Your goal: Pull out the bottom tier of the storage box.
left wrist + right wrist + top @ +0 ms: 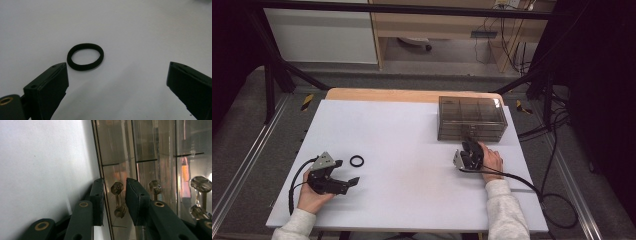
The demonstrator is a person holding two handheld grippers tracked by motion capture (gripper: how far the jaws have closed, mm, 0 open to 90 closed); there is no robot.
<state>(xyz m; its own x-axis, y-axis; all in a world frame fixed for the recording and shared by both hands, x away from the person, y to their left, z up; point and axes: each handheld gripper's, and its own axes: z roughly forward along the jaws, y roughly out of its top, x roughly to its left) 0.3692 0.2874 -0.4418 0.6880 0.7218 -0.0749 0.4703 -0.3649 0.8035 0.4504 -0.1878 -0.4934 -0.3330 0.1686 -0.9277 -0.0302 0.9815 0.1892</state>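
Black fingers (98,202) of the right gripper (113,187) bracket, not yet clenched, the smoky clear plastic drawer box's (472,118) faceted handle (118,199), risking slipping off if misaligned.

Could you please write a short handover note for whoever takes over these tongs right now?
Left tongs: open, empty, aimed at the black elastic hair ring lying flat on the white table sheet.
Right tongs: at the smoky clear plastic drawer box, jaws astride the bottom drawer's faceted handle, not visibly pressing it.
Done: handle lined up.
Left: grip the handle, pull the drawer, probably put the ring inside.
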